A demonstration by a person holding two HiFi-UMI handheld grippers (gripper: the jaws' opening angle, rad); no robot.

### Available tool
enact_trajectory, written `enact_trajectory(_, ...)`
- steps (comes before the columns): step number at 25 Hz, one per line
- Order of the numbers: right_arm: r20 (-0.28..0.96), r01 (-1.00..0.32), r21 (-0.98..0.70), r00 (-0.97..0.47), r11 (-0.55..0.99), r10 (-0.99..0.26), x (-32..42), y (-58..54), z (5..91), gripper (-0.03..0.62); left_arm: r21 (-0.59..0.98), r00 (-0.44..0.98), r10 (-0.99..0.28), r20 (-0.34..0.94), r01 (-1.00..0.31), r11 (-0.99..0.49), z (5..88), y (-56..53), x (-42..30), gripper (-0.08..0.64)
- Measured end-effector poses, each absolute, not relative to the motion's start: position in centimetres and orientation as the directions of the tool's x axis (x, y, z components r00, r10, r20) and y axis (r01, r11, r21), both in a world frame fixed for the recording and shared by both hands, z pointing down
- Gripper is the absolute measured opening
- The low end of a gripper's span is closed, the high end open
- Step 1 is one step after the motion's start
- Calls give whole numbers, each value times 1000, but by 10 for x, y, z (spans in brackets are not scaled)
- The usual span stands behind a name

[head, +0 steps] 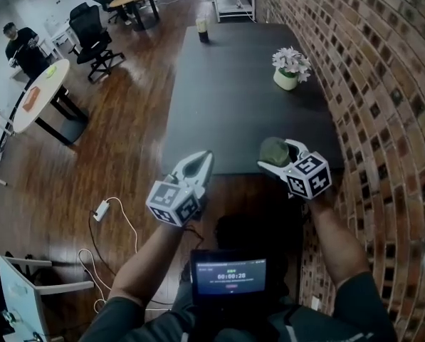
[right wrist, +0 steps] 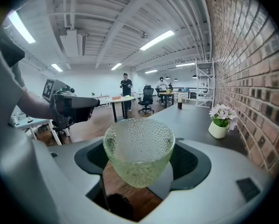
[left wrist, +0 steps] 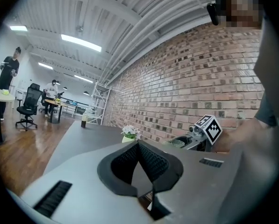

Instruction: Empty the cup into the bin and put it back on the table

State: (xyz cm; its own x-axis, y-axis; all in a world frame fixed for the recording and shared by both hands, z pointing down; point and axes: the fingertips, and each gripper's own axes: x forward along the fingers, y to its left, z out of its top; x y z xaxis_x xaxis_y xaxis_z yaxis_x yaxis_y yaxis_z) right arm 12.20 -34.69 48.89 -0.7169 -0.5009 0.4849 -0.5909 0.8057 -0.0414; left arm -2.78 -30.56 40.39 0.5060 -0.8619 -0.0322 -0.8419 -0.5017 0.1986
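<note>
**Right gripper holds the cup; left gripper empty**

The right gripper's (right wrist: 141, 164) jaws stand wide, clamped on the dimpled glass cup (right wrist: 138, 143). The left gripper's (left wrist: 139, 145) jaws meet with nothing between them. The cup hangs at the dark table's (head: 233, 98) near edge, toward its right corner. Its base looks greenish, and I cannot tell whether it holds anything.

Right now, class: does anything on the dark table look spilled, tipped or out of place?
Nothing stands out. The flower pot and the far container stand upright on the table; the right gripper holds the glass cup upright.
</note>
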Motion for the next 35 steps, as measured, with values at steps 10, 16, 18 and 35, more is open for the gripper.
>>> enact_trajectory(10,475,-663,-26,-667,748,-575,116,-400,526,390,183,469,-883,35,-871,-456,469,-371,-44,-6)
enact_trajectory(16,472,-717,-31,-624,696,-622,110,-436,567,390,167,482,-873,71,-869,-466,512,-402,-47,-6)
enact_trajectory(18,484,-714,-7,-615,700,-623,109,-443,583,390,157,491,-868,72,-865,-476,521,-409,-46,-6)
enact_trajectory(35,495,-824,-13,-497,566,-713,125,-481,648,391,254,489,-867,94,-854,-454,576,-442,-38,-6)
